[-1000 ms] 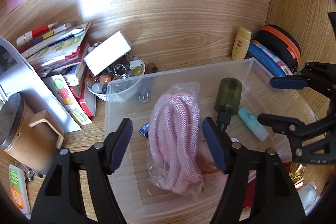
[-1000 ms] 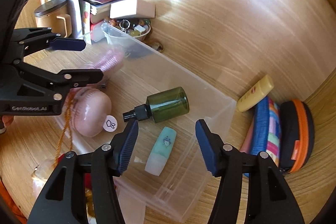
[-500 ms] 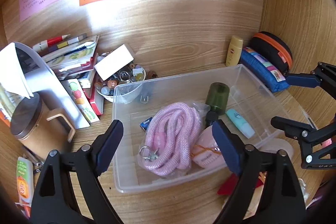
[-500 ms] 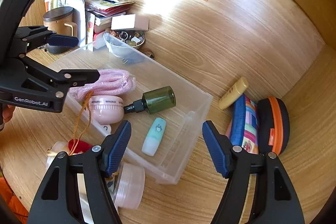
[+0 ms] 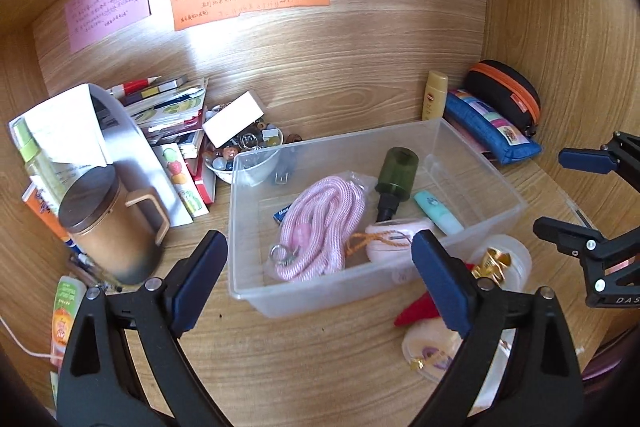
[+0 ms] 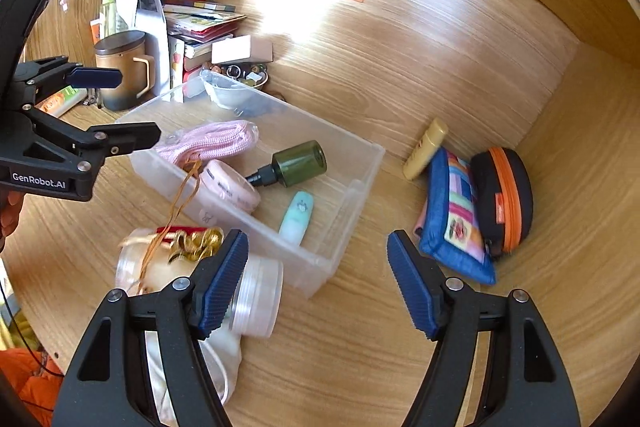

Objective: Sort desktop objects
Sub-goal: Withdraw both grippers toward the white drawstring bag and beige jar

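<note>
**Both grippers empty above the bin, loose items nearest the right one**

We hold both grippers over the clear bin [image 5: 476, 163], tilted downward, jaws opening and nothing between them. Inside the bin lie the pink rope [image 5: 320, 223], the green bottle [image 5: 396, 175], the mint tube [image 5: 436, 211] and a pink case [image 6: 230, 185]. What is left to sort sits outside the near wall: a round clear jar [image 6: 256, 301] with gold ribbon [image 6: 196, 241] beside it. The jar lies just behind our right gripper [image 6: 318, 283], touching-close to its left pad, while our left gripper [image 5: 320, 287] frames the bin's near wall. We judge the right hand nearer.
</note>
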`<state>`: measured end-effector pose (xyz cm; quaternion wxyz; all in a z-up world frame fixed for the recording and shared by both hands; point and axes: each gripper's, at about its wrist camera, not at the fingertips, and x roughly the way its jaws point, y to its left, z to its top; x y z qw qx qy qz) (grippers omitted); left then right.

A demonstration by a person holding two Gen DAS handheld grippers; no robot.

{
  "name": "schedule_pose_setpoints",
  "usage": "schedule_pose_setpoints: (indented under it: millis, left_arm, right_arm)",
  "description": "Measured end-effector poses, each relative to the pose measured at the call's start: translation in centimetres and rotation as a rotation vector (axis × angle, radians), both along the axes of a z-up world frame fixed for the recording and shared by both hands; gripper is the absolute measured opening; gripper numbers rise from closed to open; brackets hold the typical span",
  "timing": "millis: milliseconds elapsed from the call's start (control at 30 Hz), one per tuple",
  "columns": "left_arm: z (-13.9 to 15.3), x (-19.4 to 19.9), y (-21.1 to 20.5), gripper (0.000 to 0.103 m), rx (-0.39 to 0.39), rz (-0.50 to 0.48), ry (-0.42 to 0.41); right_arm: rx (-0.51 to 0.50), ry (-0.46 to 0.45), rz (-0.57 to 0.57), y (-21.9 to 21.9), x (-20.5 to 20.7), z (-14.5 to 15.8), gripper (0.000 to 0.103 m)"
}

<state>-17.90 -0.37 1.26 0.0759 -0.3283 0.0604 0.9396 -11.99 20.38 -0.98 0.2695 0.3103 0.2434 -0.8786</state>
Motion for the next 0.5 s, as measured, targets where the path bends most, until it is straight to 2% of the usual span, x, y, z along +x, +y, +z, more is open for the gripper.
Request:
schedule_pose_setpoints:
  millis: [100, 500]
  left_arm:
    - [0.1, 1.3, 0.2, 0.097, -0.013, 0.004, 0.01]
    - [-1.9, 4.8, 0.3, 0.097, -0.012, 0.007, -0.025]
  right_arm:
    - [-0.026, -0.004, -0.007, 0.7, 0.9, -0.2, 0.079]
    - [-0.104, -0.074, -0.006, 2.4, 4.5, -2.1, 0.079]
